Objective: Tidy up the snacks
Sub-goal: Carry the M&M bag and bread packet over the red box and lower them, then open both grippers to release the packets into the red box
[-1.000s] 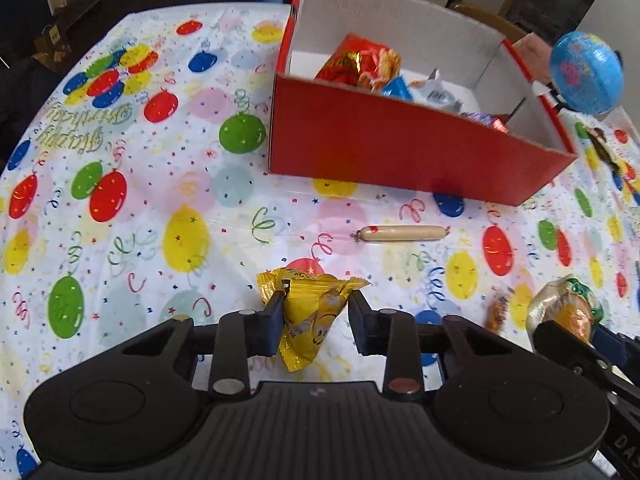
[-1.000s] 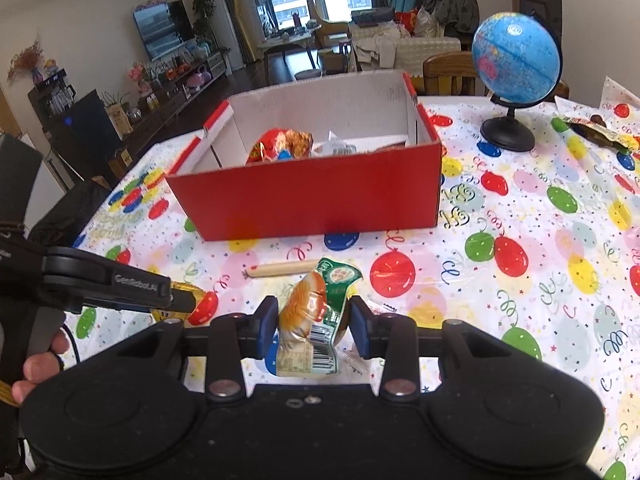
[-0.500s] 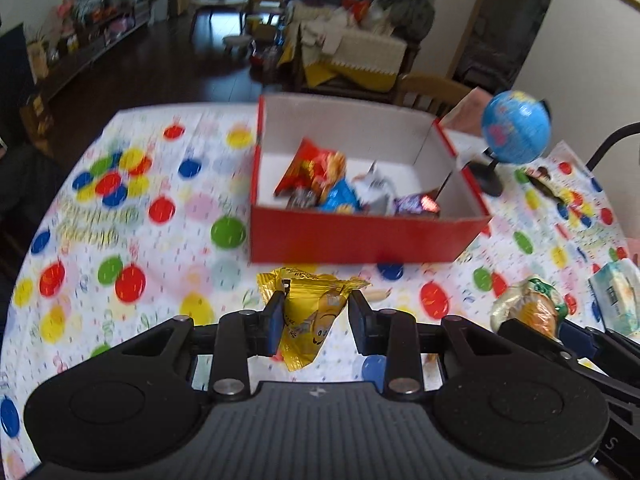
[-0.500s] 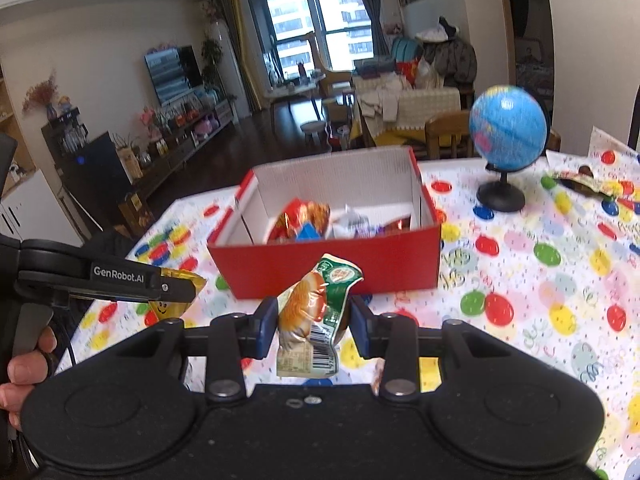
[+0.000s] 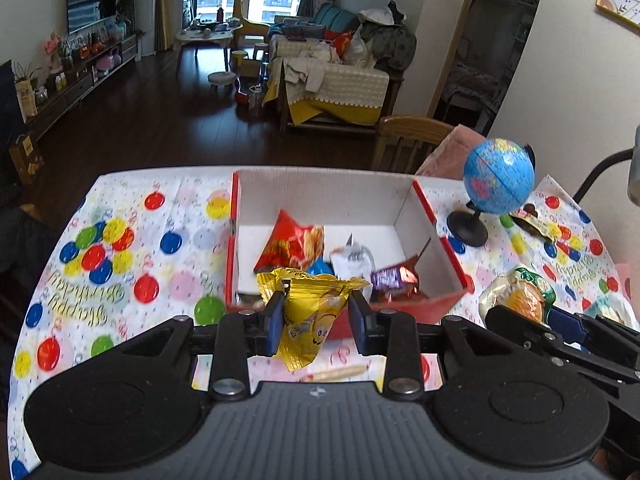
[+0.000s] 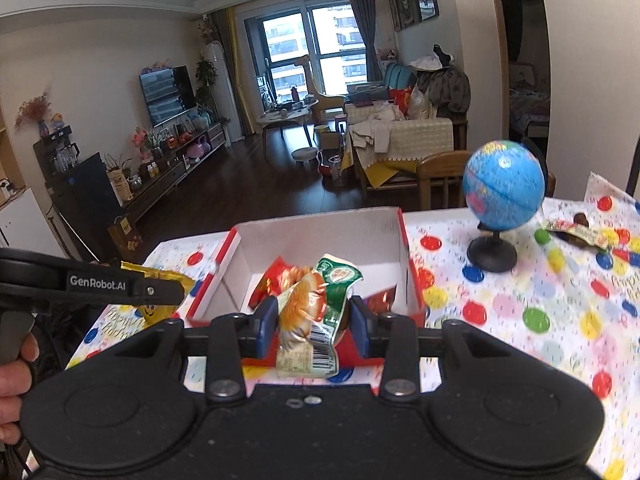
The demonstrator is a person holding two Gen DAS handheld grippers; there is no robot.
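I have a snack in each hand-held gripper and both are up off the table, so I judge this the carry step, just short of the drop. My left hand-held gripper is clenched on a yellow pouch, a crinkly foil packet with a smiley print hanging below the pads. My right hand-held gripper is clenched on a clear, glossy wrapper with a green top, an orange-brown filling and a barcode at its lower end.

The red box, stiff card with white inner walls, lies at twelve o'clock from both packets. It already holds a red bag, a silvery pack and a purple bar. A thin stick snack lies on the balloon-print cloth at six o'clock from the box.

Next I reckon each packet needs carrying forward over the near wall, then letting go above the open middle. Both films look slippery and limp, so they could snag on the rim. The globe at two o'clock wants a wide berth.
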